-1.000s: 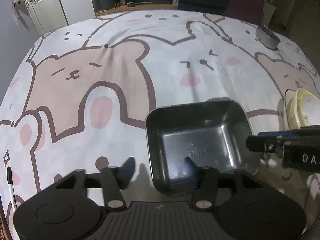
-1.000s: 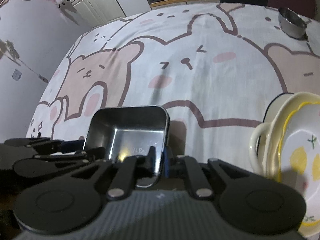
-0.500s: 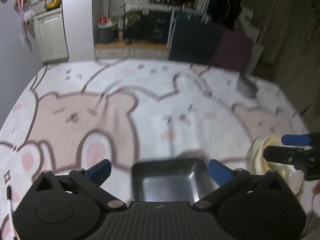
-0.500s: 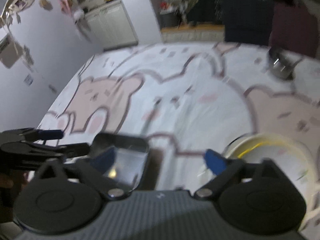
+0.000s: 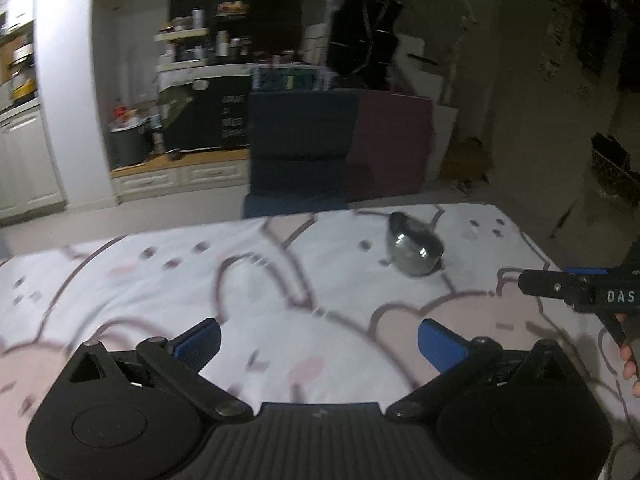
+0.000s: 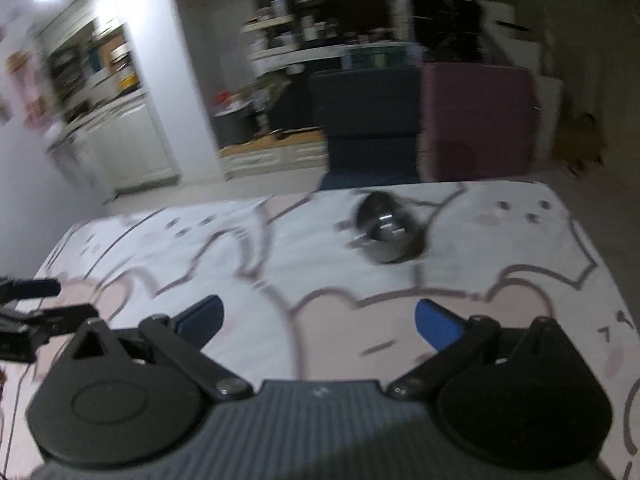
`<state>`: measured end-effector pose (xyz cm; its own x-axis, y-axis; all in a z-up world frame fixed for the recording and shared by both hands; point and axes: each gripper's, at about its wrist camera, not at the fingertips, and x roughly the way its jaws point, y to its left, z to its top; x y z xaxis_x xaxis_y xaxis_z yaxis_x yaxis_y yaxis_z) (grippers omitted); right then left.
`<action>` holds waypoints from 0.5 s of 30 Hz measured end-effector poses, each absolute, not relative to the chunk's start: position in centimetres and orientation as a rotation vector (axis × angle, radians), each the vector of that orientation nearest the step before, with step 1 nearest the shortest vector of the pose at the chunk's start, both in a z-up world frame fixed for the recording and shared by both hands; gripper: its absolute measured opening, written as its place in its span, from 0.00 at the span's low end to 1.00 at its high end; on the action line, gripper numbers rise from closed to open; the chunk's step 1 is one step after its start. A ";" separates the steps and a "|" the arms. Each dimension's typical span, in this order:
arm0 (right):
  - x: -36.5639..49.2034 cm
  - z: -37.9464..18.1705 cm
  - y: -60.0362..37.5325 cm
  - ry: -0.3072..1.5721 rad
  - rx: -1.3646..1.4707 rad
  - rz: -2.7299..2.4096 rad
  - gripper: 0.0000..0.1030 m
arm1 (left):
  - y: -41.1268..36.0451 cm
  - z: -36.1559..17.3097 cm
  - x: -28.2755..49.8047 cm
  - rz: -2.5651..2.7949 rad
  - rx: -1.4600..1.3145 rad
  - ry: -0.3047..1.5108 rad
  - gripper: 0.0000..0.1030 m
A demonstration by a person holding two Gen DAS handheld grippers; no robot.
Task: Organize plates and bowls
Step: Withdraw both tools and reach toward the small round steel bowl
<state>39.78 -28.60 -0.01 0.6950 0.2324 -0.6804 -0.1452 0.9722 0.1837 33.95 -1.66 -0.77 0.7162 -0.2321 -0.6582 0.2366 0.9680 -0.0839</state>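
A small round steel bowl (image 5: 414, 246) stands on the far right part of the cartoon-bear tablecloth (image 5: 200, 272); it also shows blurred in the right wrist view (image 6: 386, 232). My left gripper (image 5: 318, 338) is open and empty, raised above the cloth and well short of the bowl. My right gripper (image 6: 318, 320) is open and empty, also raised and short of the bowl. The right gripper's side shows at the right edge of the left wrist view (image 5: 576, 288). The square metal tray and the yellow plates are out of view.
Beyond the table's far edge stand a dark blue chair (image 5: 298, 148) and a maroon chair (image 5: 390, 144). White cabinets (image 5: 24, 160) and kitchen shelves (image 5: 224, 60) are behind. The left gripper's side shows at the left edge of the right wrist view (image 6: 32, 312).
Both grippers opened, let go of the square metal tray and tilted up and away. The tray and the yellow plates dropped out of view; the far steel bowl now sits ahead.
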 end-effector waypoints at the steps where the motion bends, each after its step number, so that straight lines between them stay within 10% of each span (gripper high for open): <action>1: 40.8 -0.3 -29.8 0.768 0.139 0.182 1.00 | -2.4 -1.0 35.0 -0.265 0.004 0.729 1.00; 8: 49.3 -3.5 -36.5 0.785 0.261 0.051 0.94 | -7.8 -4.4 43.6 -0.345 -0.070 0.767 0.92; 15: 56.4 -7.6 -38.7 0.854 0.371 0.110 0.51 | -11.2 -9.0 50.0 -0.411 -0.205 0.847 0.56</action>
